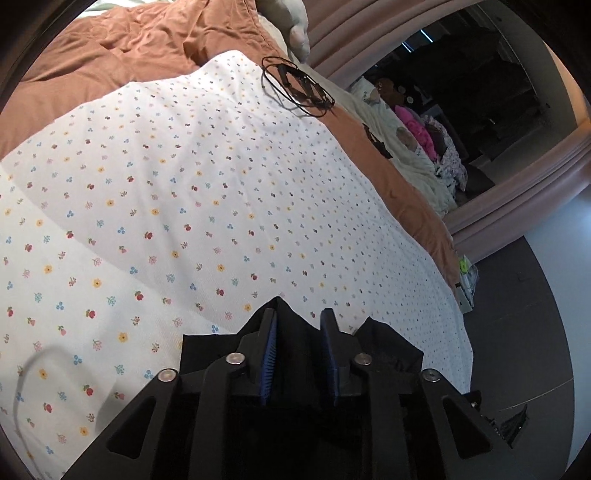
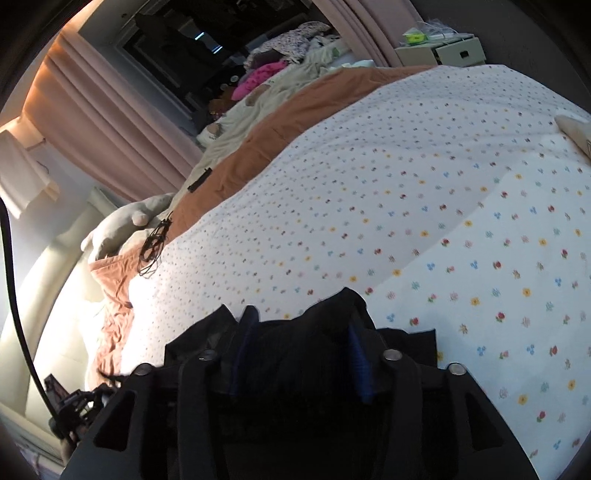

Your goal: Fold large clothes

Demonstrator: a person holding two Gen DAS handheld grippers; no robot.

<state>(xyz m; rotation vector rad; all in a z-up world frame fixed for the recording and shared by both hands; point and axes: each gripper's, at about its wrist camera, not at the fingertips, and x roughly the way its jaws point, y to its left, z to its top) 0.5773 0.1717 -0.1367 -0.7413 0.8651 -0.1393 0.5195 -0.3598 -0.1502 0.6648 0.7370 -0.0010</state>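
A black garment (image 1: 388,343) is bunched between and around the jaws of my left gripper (image 1: 298,318), which is shut on it just above the white flower-print sheet (image 1: 221,184). In the right wrist view my right gripper (image 2: 301,314) is shut on the same black garment (image 2: 332,314), with the cloth draped over both blue pads. Most of the garment is hidden under the grippers. The white flower-print sheet (image 2: 424,203) covers the bed in front of both grippers.
An orange duvet (image 1: 110,55) lies beyond the sheet. A coil of black cable (image 1: 295,86) sits on the sheet's far edge. A pile of clothes (image 1: 424,136) lies along the pink curtain (image 1: 369,33). A grey plush toy (image 2: 122,225) and a nightstand (image 2: 443,48) stand at the bed's sides.
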